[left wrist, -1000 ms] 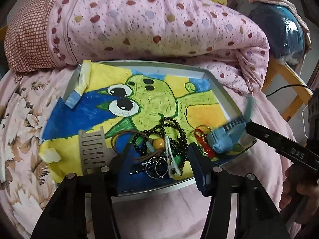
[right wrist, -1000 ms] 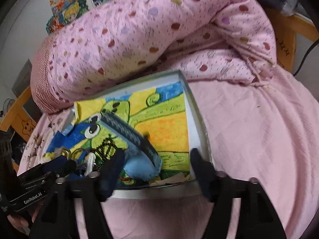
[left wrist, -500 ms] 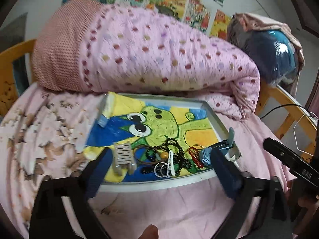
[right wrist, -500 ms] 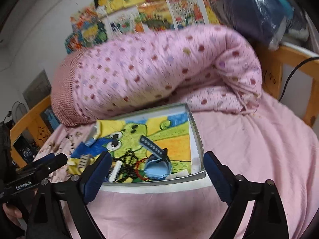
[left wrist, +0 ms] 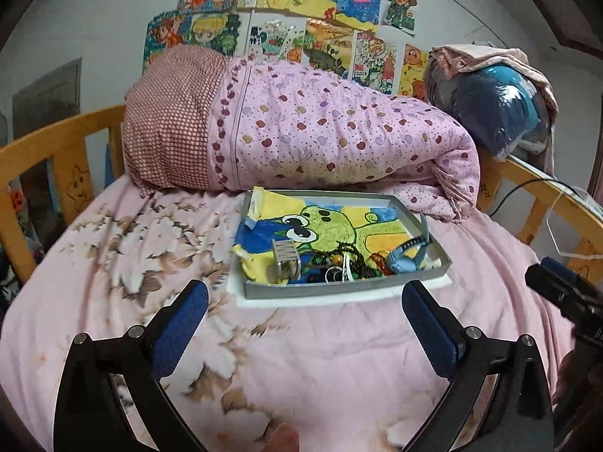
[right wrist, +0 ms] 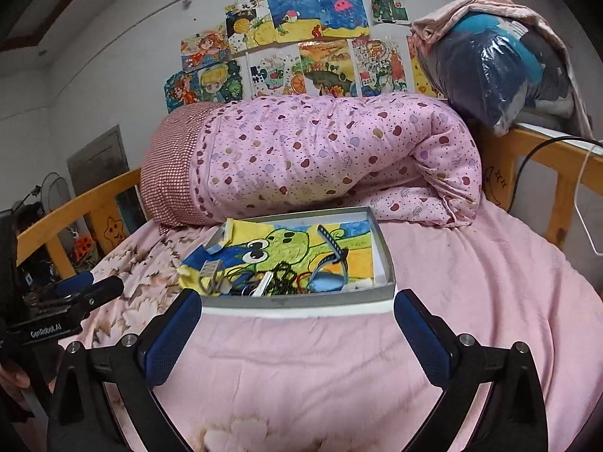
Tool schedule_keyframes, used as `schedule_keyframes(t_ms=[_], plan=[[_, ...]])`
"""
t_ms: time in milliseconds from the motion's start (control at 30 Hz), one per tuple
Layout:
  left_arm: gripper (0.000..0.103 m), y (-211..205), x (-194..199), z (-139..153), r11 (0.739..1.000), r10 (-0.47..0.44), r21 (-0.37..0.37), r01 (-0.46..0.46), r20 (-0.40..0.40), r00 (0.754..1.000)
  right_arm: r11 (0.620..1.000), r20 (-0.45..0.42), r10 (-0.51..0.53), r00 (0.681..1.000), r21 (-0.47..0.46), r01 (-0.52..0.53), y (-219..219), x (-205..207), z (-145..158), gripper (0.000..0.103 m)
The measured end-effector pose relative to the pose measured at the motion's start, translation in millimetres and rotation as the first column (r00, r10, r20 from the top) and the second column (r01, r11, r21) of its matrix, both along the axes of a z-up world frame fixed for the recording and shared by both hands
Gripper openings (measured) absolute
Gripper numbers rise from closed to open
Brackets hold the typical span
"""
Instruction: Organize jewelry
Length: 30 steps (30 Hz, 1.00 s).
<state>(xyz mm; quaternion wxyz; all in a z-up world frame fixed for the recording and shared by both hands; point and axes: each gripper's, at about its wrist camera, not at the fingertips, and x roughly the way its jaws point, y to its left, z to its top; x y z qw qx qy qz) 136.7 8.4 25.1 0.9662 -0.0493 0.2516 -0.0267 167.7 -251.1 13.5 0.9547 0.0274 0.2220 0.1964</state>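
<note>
With both the left tongs (left wrist: 305,324) and right tongs (right wrist: 297,333) opening wide and empty, we leave the jewelry (left wrist: 339,263) heaped at the tray (left wrist: 320,289)'s six o'clock edge; we keep clear so nothing snags.

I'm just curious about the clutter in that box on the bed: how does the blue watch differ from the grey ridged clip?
The blue watch lies at the box's right end; the grey clip sits toward its left, with the tangle of black beads between them. The watch is blue with a long dark strap sticking up; the clip is grey, squat and ridged. Both rest on the frog drawing inside the box, and neither is held.
</note>
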Motion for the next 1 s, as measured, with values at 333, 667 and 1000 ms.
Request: schedule_keyframes(t_ms=[333,667,1000], plan=[[0.101,-7,-52,-18,0.999,-0.026,0.031,0.025,0.007,1.0,0.999,-0.02,-0.033,0.999,-0.023,0.032,-12,-44,-11,0.103],[0.101,-5,-62,-38,0.999,0.002,0.054,0.0,-0.029,1.0,0.997,-0.059,-0.041,0.997,-0.073,0.037,-7,-53,-43,0.103],[0.101,-4,-64,-51,0.998,-0.012,0.064,0.016,-0.057,0.998,0.997,-0.081,-0.036,0.996,-0.076,0.03,-5,-50,-52,0.103]])
